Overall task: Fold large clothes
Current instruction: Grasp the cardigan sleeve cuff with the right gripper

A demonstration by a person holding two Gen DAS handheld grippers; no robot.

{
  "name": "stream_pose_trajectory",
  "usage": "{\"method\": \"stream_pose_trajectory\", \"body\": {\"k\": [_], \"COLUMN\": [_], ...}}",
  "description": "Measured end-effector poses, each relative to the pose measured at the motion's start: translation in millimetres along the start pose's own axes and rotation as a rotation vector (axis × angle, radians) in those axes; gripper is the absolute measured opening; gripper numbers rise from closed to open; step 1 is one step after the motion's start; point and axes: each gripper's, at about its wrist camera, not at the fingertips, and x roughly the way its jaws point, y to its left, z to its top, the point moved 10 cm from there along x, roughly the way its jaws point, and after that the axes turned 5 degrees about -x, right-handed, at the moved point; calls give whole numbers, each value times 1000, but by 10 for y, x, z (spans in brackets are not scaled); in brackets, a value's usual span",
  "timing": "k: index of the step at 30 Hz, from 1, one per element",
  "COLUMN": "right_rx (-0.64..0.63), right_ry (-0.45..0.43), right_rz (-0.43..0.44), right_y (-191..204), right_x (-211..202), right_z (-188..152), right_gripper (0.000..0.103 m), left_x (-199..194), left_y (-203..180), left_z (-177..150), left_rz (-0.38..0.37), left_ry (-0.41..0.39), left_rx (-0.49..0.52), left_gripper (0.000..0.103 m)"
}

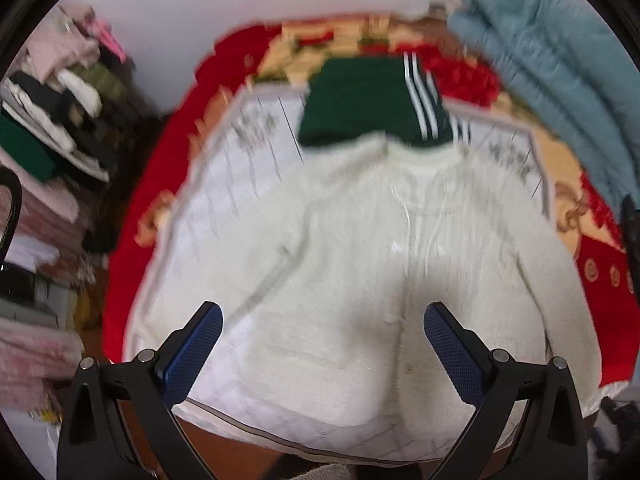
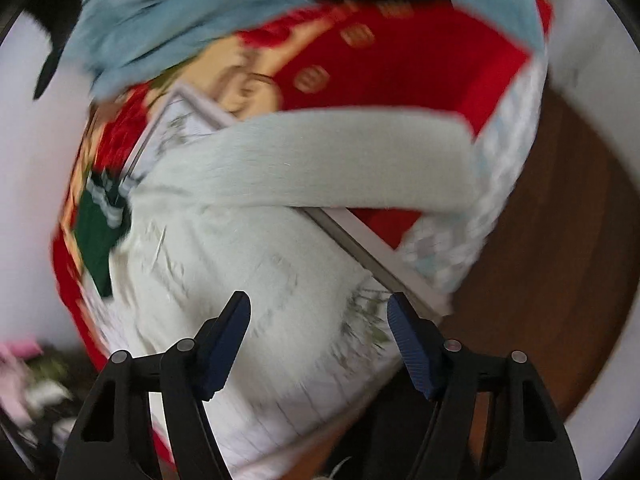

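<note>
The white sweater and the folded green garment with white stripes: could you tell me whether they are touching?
Touching. In the left wrist view the white sweater's collar edge overlaps the near edge of the green garment, with no gap between them.

both wrist views steeply down, sharing the white sweater (image 1: 360, 240)

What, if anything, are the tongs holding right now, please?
Nothing. Both the left tongs and right tongs stand open above the white sweater, with no cloth pinched.

Cream-white sweater (image 1: 360, 248); dark green garment (image 1: 360, 100) w/ white stripes; red-and-gold floral blanket (image 1: 160, 168); pale blue quilt (image 1: 560, 60); blue pads (image 1: 192, 352).
</note>
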Motion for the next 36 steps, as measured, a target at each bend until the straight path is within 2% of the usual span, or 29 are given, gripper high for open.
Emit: {"method": "stream_pose_trajectory", "body": {"k": [4,8,9,10,11,12,13,17,18,19,21,23,27,29,31,32,33,35,36], "right_rx": [224,477,510,534,549,564,559,452,420,414,476,541,602,604,598,608,628,673,684], "right_ry": [33,-2,-32,-71,-102,-143,-192,-281,-271,-225,-162,-173,-221,-197,-156,-136,-126,-116,-113], "right_rz": [94,175,186,191,186,191,202,195,178,159,195,258,305,299,281,273,265,267,280], "right_y": [-506,-1039,-1130,-1216,-1285,-1333,-1349,-1144,-1100,-1101,-1135,-1199,-1114,-1057,-1045,-1100,-1156,-1269,-1271], "right_x": [913,1594,1645,1662,1654,1610,1540,1325,1379,1513,1698,1801,1729,1700,1776,1833,1870,1937,1964], "right_z": [261,531,589,648,691,727,783,971,1019,1029,952,965,1006,936,871,815,768,708,725], "right_gripper": [73,71,53,44,25,15,12,11,11,13,27,30,32,32,49,72,84,84,81], "left_x": [641,989,1056,1105,1119,1124,1112,1094,1101,1134,1196,1212,1231,1238,1258,1261,1275,1290,1299], "left_y": [-476,-974,-1106,-1273,-1350,-1482,-1598,-1973,-2034,-2104,-2213,-2231,-2257,-2231,-2212,-2199,-2191,-2185,-2187], "left_z": [-294,-466,-493,-516,-530,-546,-550,-562,-581,-606,-646,-679,-699,-708,-722,-732,-748,-749,-756], "left_rz": [12,14,13,5,1,-9,-21,-65,-70,-75,-80,-85,-77,-73,-68,-66,-64,-61,-58], "left_ry": [113,159,160,163,164,160,150,123,128,136,154,158,152,150,157,162,166,166,164], "left_rx": [9,80,101,126,137,155,168,194,194,190,184,181,202,203,196,194,193,196,199], "left_gripper": [103,103,103,103,103,103,103,103,103,103,103,103,103,103,103,103,103,103,103]}}
